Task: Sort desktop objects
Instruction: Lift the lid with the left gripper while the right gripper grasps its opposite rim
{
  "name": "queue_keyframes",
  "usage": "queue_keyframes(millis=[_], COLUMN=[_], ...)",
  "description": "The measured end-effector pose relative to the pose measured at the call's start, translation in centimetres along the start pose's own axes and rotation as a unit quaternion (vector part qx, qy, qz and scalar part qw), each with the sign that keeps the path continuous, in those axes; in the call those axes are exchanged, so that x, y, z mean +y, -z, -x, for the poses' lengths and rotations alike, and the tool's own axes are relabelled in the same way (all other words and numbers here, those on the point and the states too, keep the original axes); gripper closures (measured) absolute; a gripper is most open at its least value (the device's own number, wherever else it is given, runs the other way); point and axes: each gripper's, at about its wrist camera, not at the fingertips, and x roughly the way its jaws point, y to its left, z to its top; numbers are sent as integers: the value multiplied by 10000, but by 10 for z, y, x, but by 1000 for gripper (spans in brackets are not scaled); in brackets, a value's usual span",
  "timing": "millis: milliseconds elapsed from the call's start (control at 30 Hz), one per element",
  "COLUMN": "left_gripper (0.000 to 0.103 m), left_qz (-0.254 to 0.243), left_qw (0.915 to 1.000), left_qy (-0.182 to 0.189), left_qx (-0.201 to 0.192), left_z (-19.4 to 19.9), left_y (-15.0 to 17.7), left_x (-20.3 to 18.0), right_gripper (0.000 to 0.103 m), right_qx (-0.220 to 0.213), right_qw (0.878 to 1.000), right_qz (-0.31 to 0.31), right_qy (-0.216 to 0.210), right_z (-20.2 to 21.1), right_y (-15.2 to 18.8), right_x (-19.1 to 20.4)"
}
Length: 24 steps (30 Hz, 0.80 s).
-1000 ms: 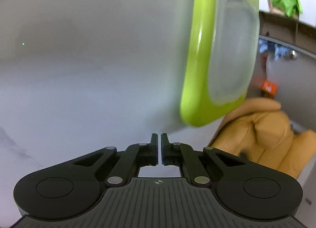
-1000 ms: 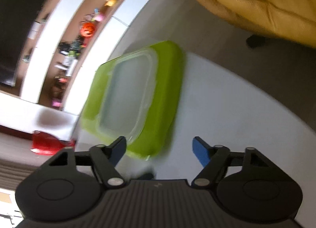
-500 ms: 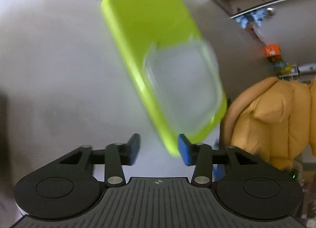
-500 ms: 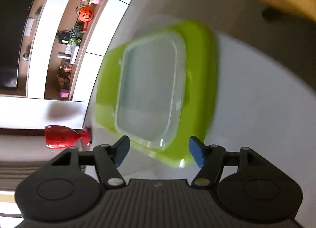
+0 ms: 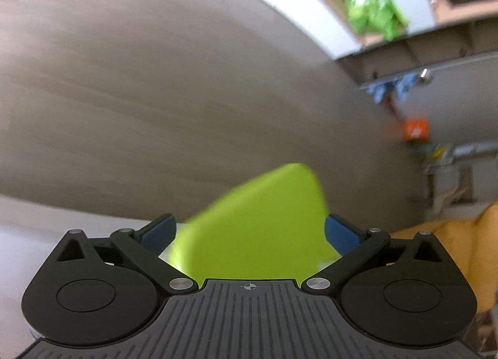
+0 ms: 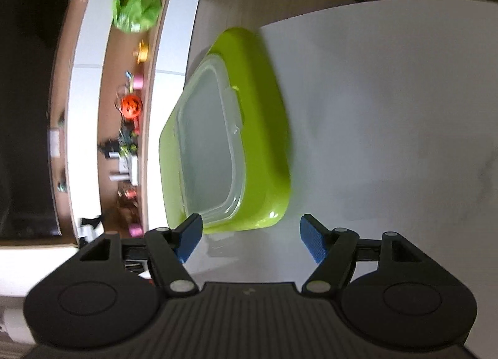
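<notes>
left gripper (image 5: 250,233), shut a second ago, is now spread wide around the green box (image 5: 258,228), nothing clamped. right gripper (image 6: 250,239) is kept wide open, empty, box (image 6: 230,128) ahead on table (image 6: 389,110). a left grasp is judged imminent.

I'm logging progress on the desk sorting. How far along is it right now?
Nothing looks sorted yet. The green container, with its clear lid on, sits on the white table at its edge. The left gripper is open with the container's corner between its fingers; whether they touch it is blurred. The right gripper hangs open beside it. Gripping and moving it remain.
</notes>
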Motion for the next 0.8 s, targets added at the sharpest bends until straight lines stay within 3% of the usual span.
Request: queue_keyframes(millis=[67, 133, 200, 233, 367, 433, 467, 533, 600, 800], left_gripper=[0, 0, 0, 0, 0, 3, 7, 26, 33, 33], left_qz=[-360, -748, -1275, -1306, -1063, -1230, -1352, -1400, -1298, -1273], left_qw=[9968, 9879, 9804, 9790, 9812, 9823, 9815, 9804, 9809, 9815], left_qy=[-12, -12, 67, 133, -18, -1, 61, 307, 526, 369], left_qx=[718, 1360, 1503, 1561, 1609, 1411, 1352, 1353, 1353, 1379], left_z=[-34, -65, -83, -89, -115, -108, -106, -99, -90, -81], left_y=[-12, -23, -24, -25, -22, -7, -5, -3, -2, 5], left_x=[-5, -11, -22, -23, -23, -26, -27, -27, -26, -30], right_gripper=[30, 29, 29, 28, 26, 26, 26, 26, 27, 32], right_qx=[-97, -181, -251, -280, -355, -387, -406, -425, -426, -555], right_qw=[9999, 9998, 9995, 9994, 9991, 9990, 9988, 9989, 9991, 9979], right_qz=[-40, 13, 84, 93, 71, 204, 246, 201, 84, -306], right_qy=[-55, -125, -180, -204, -199, 11, 74, 71, 27, -159], right_z=[6, 13, 17, 17, 13, 11, 10, 7, 0, -25], right_y=[4, 6, 7, 9, 12, 11, 10, 7, 4, -10], right_x=[-4, -6, -8, -8, -11, -13, -14, -18, -22, -27])
